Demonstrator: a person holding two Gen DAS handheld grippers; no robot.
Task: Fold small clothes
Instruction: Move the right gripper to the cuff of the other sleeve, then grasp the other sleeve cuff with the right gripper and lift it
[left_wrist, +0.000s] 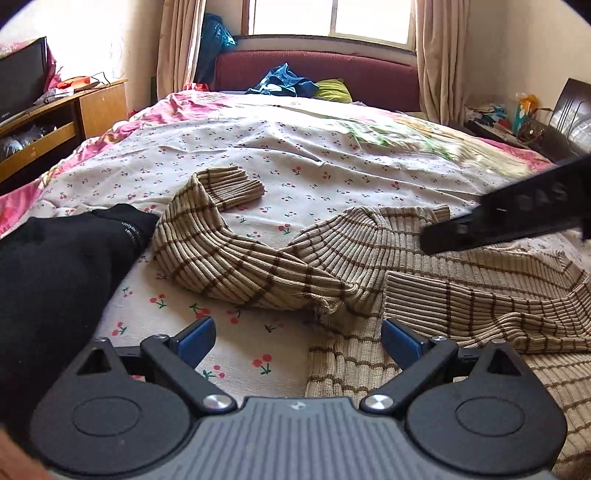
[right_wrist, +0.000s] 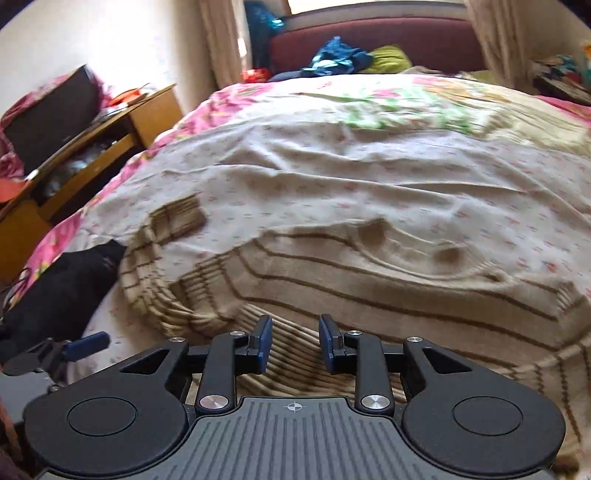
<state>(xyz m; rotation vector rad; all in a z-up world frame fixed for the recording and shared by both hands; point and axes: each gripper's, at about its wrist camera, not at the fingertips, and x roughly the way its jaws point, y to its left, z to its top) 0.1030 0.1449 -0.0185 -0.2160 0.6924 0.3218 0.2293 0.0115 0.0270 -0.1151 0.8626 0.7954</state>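
**Mira:** Left gripper (left_wrist: 297, 341) sits closest, fingers (left_wrist: 195, 339) spread wide and holding nothing, poised low over the cherry-print bedsheet (left_wrist: 258, 173) right at the near left edge of the striped sweater (left_wrist: 461, 295).

**Tom:** And the other one?

**Mira:** Right gripper (right_wrist: 294, 343) hovers over the sweater's body with its fingers parted by a narrower gap, nothing pinched between them that I can see (its view is smeared with motion blur, so take that loosely).

**Tom:** What worries you?

**Mira:** The sleeve (left_wrist: 221, 236). It trails off to the left, twisted near the shoulder, cuff doubled back. If either gripper grabs the hem now and folds, I'd guess that twist gets trapped inside and the fold comes out lumpy. Ribbed knit also looks stretchy; a pinch of one layer only could drag the top away from the layer beneath.

**Tom:** Anything nearby to snag?

**Mira:** A black garment (left_wrist: 62, 266) lies just beside the sleeve on the left, touching or nearly so. A careless sweep could catch it too.

**Tom:** How's the sweater look overall?

**Mira:** Beige with thin brown stripes, spread loosely on the bed, rumpled, not yet folded.
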